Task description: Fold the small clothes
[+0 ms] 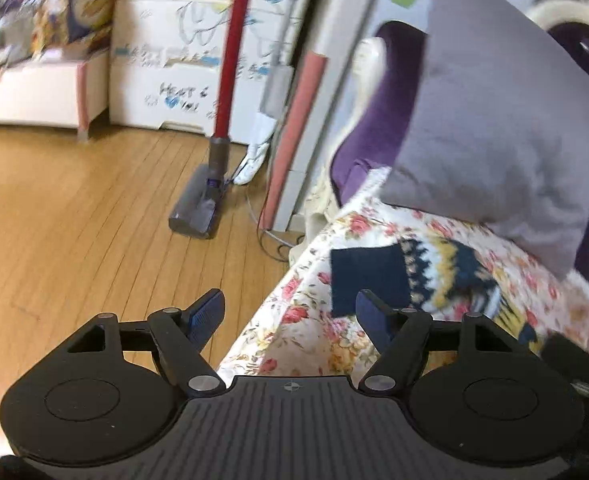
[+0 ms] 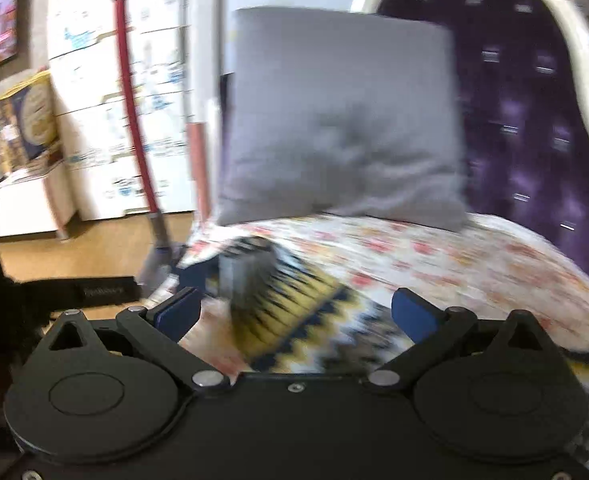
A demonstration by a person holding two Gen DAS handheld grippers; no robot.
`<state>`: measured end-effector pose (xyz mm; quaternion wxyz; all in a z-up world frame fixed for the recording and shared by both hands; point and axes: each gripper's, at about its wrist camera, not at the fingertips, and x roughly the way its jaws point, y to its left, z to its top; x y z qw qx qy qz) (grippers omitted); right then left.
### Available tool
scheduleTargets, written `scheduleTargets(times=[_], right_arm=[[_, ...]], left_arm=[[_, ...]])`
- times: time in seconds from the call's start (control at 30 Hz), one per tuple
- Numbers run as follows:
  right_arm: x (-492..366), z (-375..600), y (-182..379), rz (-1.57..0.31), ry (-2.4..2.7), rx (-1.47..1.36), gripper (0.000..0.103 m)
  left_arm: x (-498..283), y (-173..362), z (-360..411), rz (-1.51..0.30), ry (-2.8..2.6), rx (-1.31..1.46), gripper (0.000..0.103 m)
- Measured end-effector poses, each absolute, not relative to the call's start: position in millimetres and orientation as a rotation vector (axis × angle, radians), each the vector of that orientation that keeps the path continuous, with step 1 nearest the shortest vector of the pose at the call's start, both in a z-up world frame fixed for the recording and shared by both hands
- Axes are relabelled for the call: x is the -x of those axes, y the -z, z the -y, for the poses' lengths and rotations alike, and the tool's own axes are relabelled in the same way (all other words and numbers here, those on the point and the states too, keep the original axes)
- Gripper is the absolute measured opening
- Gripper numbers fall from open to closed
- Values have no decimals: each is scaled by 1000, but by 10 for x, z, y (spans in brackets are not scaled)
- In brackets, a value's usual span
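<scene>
The right wrist view is smeared throughout: the patterned knit garment [image 2: 306,320] shows only streaked yellow, navy and white bands, and a grey block [image 2: 246,276] lying on it cannot be identified. The garment's near end runs under the right gripper's body and off the bottom right corner. In the left wrist view, the garment [image 1: 434,276] is partly covered by the gripper's linkage toward the seat's front edge. The grey cushion [image 1: 498,112] hides much of the purple chair back [image 1: 574,80].
</scene>
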<state>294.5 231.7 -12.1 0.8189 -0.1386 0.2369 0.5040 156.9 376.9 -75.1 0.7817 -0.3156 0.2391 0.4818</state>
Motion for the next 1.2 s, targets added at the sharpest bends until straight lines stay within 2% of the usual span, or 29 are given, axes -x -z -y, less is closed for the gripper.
scheduleTargets(times=[0.07, 0.13, 0.17, 0.2, 0.23, 0.33, 0.37, 0.53, 0.7, 0.77, 0.8, 0.9, 1.03, 1.2], right_arm=[[-2927, -2567, 214, -516, -1087, 324, 100], [-2969, -2787, 319, -538, -1086, 349, 93], [-2985, -2868, 361, -556, -1082, 360, 84], [-3015, -2925, 396, -577, -1080, 372, 70], [-3036, -3000, 444, -600, -1073, 391, 63], [-3105, -3099, 490, -654, -1041, 445, 31], [-3152, -3062, 446, -656, -1046, 411, 8], [-3334, -2307, -157, -551, -985, 148, 9], [-3633, -838, -553, -494, -741, -82, 9], [-3714, -317, -490, -525, -623, -111, 10], [-3746, -56, -404, -554, -562, -116, 15], [-3810, 529, -13, -675, -432, -145, 21], [-3773, 979, 418, -802, -339, -127, 20], [-3613, 1290, 426, -738, -352, -143, 22]], left_arm=[[-1510, 753, -3804, -500, -1057, 706, 71], [-1469, 750, -3831, -480, -1054, 728, 71], [-1473, 760, -3828, -481, -1046, 731, 71], [-1482, 758, -3827, -488, -1039, 729, 71], [-1500, 765, -3824, -495, -1032, 725, 71], [-1540, 756, -3786, -493, -1012, 700, 71], [-1556, 751, -3771, -493, -1004, 685, 71], [-1662, 752, -3717, -517, -920, 657, 71], [-1788, 720, -3571, -533, -815, 593, 71], [-1871, 702, -3472, -548, -749, 551, 71], [-1918, 697, -3419, -561, -708, 530, 71], [-2063, 684, -3215, -606, -577, 456, 71], [-2227, 577, -2940, -665, -418, 387, 71], [-2525, 304, -2532, -609, -269, 312, 71]])
